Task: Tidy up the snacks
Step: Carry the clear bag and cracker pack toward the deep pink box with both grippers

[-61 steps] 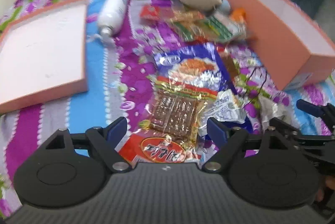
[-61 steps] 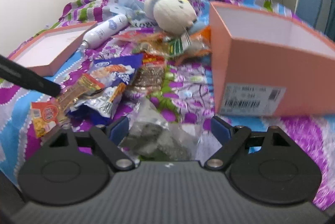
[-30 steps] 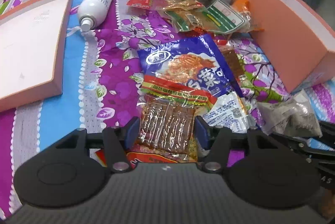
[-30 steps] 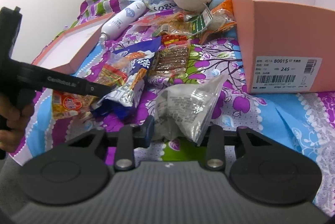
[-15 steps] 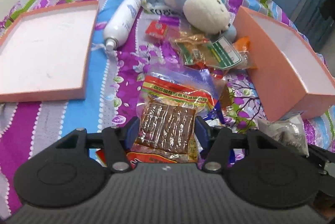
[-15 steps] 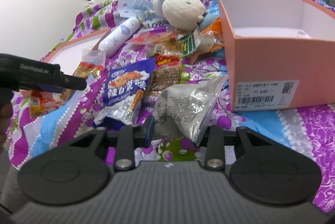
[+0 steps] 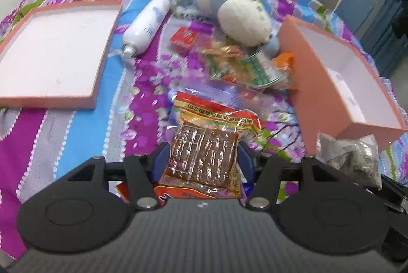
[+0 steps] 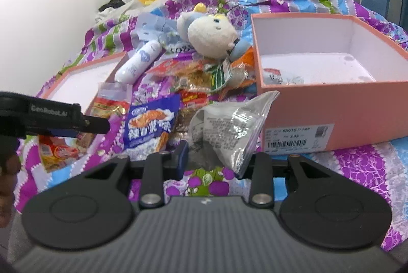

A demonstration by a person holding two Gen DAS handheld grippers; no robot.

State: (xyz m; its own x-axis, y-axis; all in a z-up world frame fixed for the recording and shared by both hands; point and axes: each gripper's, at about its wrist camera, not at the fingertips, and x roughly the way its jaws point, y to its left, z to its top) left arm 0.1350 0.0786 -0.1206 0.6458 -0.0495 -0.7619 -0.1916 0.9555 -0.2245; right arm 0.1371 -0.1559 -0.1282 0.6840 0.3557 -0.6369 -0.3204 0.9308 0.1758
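Left hand-held gripper [image 7: 202, 162]: fingers clamped on red-and-yellow snack packet [image 7: 206, 145], packet lifted above bedspread [image 7: 76, 125]. Far left of it: pink box lid [image 7: 54, 51]. Ahead-left: white bottle [image 7: 146, 25]. Ahead: plush toy [image 7: 242, 17], loose snack pile [image 7: 244, 63]. Right: open pink box [image 7: 339, 84].

Right hand-held gripper [image 8: 216, 158]: fingers pinching clear zip bag [image 8: 229, 130], bag raised just left of pink box front. Left of it: blue snack bag [image 8: 150, 125] lying on bed.

Glossy, crinkled plastic snack packet [image 7: 204, 155]; clear plastic bag [image 8: 227, 130] (creased); matt cardboard box [image 8: 331, 104]; fuzzy cloth plush toy [image 8: 209, 35]; printed cloth bedspread [image 7: 76, 130].
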